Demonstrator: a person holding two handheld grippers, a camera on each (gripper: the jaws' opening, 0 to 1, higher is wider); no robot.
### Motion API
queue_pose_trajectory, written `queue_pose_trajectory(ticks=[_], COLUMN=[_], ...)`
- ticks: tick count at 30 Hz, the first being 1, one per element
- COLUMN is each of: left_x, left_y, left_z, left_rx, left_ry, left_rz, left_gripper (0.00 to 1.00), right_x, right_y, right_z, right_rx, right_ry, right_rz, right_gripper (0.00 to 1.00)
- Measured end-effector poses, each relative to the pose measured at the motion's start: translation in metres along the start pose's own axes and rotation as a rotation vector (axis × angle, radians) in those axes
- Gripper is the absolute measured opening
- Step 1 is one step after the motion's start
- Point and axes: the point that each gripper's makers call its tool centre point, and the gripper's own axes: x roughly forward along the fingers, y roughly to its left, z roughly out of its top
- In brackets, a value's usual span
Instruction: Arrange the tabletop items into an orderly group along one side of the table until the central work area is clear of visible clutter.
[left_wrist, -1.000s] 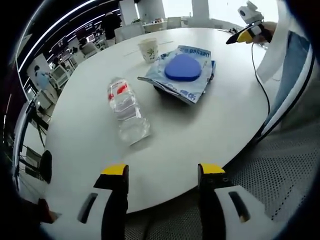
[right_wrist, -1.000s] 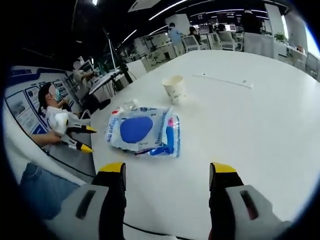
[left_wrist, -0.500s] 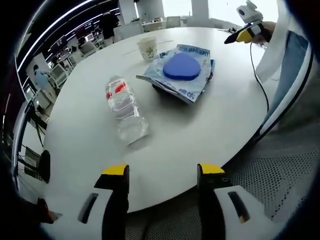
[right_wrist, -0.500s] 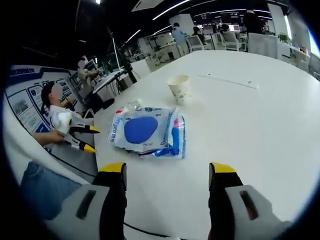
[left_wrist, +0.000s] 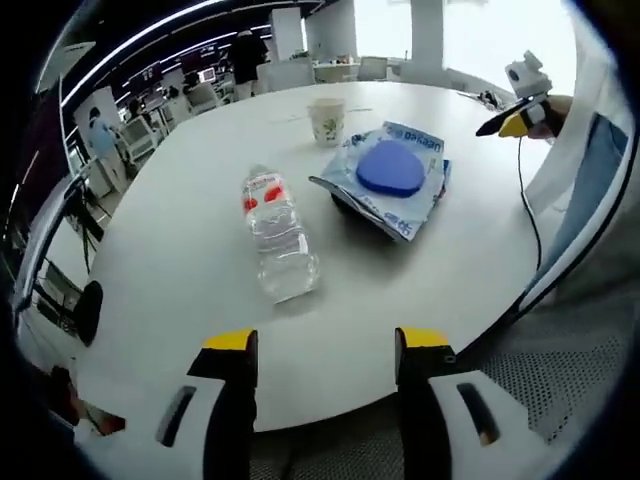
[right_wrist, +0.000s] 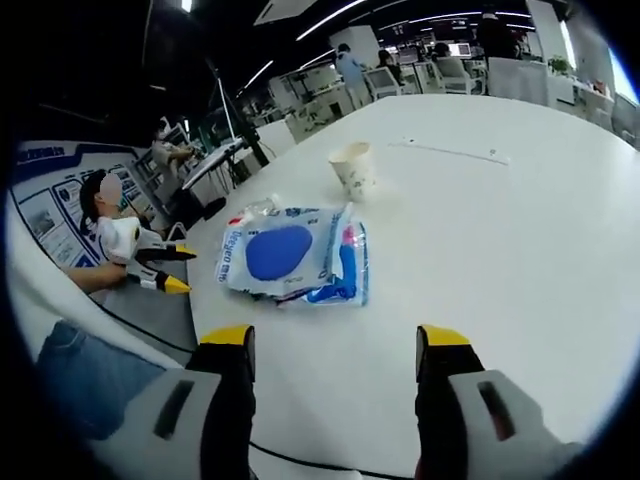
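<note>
One dark thing (left_wrist: 352, 203) hides under packet (left_wrist: 390, 175)

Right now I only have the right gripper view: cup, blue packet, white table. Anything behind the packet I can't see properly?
Observer: Yes. A clear bottle with a red label lies on its side beside the blue packet, apart from it.
Operator: Where's the cup relative to that bottle?
Observer: The paper cup stands upright beyond both, clear of the bottle.
Operator: Left tongs?
Observer: The left tongs are open and hold nothing. They sit at the near edge of the table, short of the bottle.
</note>
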Motion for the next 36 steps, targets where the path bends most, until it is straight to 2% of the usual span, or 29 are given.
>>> queue_pose_trajectory(ticks=[4, 9, 11, 15, 19, 25, 30, 36], left_x=[-0.001, 0.001, 0.001, 0.003, 0.006, 0.006, 0.000, 0.003], left_y=[0.010, 0.011, 0.013, 0.023, 0.023, 0.019, 0.022, 0.016], left_z=[0.003, 0.007, 0.013, 0.033, 0.042, 0.056, 0.077, 0.099], left_rx=[-0.076, -0.107, -0.174, -0.375, -0.471, -0.464, -0.468, -0.423], left_ry=[-0.035, -0.049, -0.081, -0.214, -0.268, -0.273, -0.304, -0.300], left_rz=[0.003, -0.006, -0.006, 0.010, 0.024, 0.026, 0.040, 0.026], left_gripper=[0.56, 0.55, 0.55, 0.60, 0.59, 0.58, 0.59, 0.58], right_x=[-0.002, -0.006, -0.008, -0.008, -0.012, -0.016, -0.016, -0.013], right_y=[-0.002, -0.005, -0.006, -0.007, -0.010, -0.019, -0.019, -0.017], right_z=[0.001, 0.004, 0.004, -0.004, -0.006, -0.007, -0.006, -0.008], right_rx=[0.005, 0.016, 0.021, 0.047, 0.056, 0.091, 0.098, 0.096], right_ry=[-0.007, -0.024, -0.029, -0.029, -0.031, -0.039, -0.047, -0.038], right_rz=[0.000, -0.003, -0.004, -0.003, -0.008, -0.022, -0.019, -0.007], right_gripper=[0.64, 0.63, 0.63, 0.62, 0.62, 0.60, 0.59, 0.59])
